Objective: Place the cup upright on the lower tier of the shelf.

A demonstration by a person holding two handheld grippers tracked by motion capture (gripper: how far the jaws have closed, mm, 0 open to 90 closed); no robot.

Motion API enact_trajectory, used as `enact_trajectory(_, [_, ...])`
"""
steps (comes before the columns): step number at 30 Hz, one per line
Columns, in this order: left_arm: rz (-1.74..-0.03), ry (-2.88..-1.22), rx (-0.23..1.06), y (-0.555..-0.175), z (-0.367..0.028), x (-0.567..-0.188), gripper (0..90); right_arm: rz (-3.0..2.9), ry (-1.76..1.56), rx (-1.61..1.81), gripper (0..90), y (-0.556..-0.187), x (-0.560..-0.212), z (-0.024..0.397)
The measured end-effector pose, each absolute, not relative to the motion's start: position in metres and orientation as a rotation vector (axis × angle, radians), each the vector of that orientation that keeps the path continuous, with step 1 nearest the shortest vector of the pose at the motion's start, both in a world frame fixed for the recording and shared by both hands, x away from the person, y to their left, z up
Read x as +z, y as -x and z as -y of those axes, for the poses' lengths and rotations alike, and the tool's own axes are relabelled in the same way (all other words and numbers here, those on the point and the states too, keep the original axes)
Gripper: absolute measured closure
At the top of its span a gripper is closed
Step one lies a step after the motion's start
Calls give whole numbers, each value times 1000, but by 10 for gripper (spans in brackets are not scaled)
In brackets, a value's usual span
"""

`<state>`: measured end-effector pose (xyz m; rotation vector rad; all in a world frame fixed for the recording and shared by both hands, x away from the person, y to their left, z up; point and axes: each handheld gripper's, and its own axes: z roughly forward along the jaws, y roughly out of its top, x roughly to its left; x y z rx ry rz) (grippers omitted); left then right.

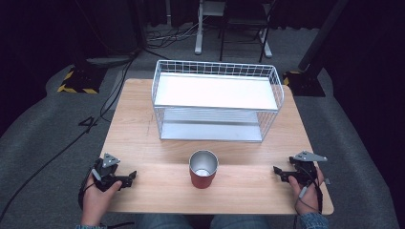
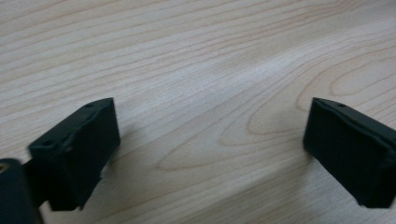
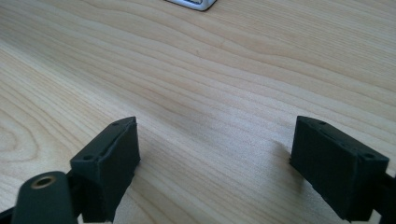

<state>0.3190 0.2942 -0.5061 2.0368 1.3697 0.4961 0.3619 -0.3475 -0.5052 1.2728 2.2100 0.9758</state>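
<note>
Leftmost, a person's left gripper (image 1: pixel 125 180) rests at the near left of the wooden table (image 1: pixel 143 138), jaws spread wide, grasping nothing. At centre near the front edge stands a red cup (image 1: pixel 203 169), upright, its silver inside looking empty. Behind it sits a white wire basket (image 1: pixel 217 100) with two bare shelves. Rightmost, the right gripper (image 1: pixel 282 173) rests jaws apart, also empty. No writing is readable.

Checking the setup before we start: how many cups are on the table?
1. A red cup with a metal inside stands upright near the table's front edge, before the white wire rack.
</note>
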Motion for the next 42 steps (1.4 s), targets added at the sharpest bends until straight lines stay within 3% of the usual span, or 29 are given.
enact_trajectory(3, [-1371,-2007,486,-318,-297,-504,177,-2210,-1271,975,157,-362,-505,347])
enact_trajectory(7, [-1347,-1983,435,-316,-300,-500,163,-2210,-1272,976,158,-362,-505,347])
enact_trajectory(32, [-1170,-1782,576,-279,-271,-464,165,-2209,-1263,973,159,-362,-505,347])
enact_trajectory(42, [-1068,-1824,550,-267,-236,-452,161,-2210,-1265,974,159,-362,-505,347])
